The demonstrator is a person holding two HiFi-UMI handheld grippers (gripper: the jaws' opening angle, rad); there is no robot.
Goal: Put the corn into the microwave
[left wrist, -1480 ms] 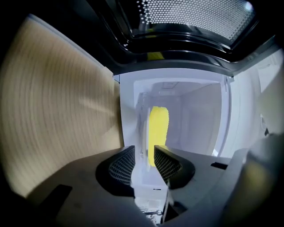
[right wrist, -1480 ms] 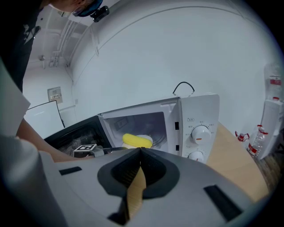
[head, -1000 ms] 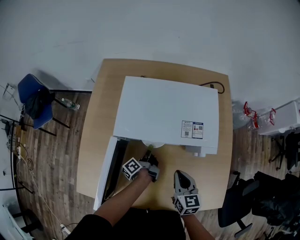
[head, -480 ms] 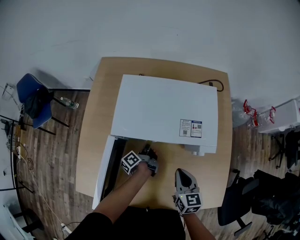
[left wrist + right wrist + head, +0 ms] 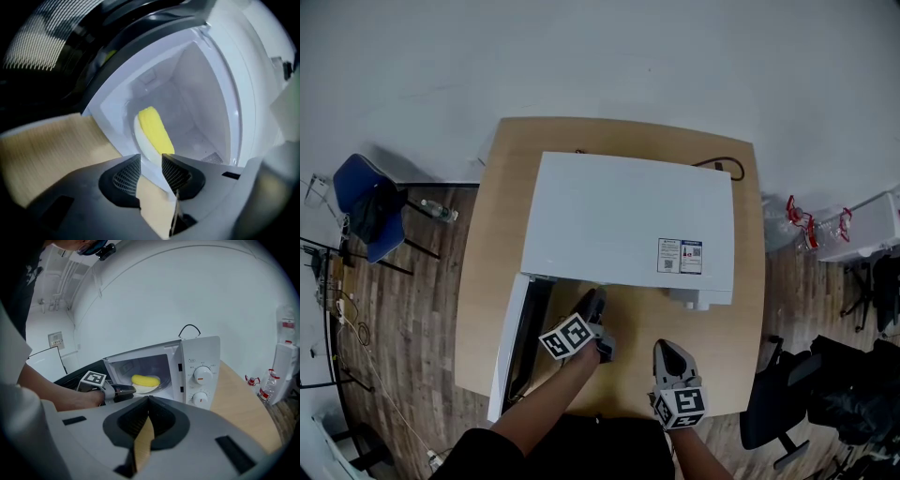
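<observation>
The yellow corn (image 5: 154, 131) lies on a white plate (image 5: 139, 140) inside the open white microwave (image 5: 628, 225). In the right gripper view the corn (image 5: 146, 380) shows through the oven's opening. My left gripper (image 5: 151, 161) is just in front of the cavity and points at the corn. Its jaws have just been opening; they stand apart with nothing between them. In the head view the left gripper (image 5: 591, 305) is at the oven's front edge. My right gripper (image 5: 667, 352) rests over the table nearer to me, shut and empty.
The microwave door (image 5: 508, 342) hangs open at the left, beside my left arm. Two control knobs (image 5: 202, 376) are on the oven's right front. A black cable (image 5: 727, 167) runs behind it. A blue chair (image 5: 366, 202) stands on the floor to the left.
My left gripper has rolled about its own axis, so its marker cube now faces differently. The plate's white rim at the oven's front no longer shows in the head view. The right gripper has stayed put.
</observation>
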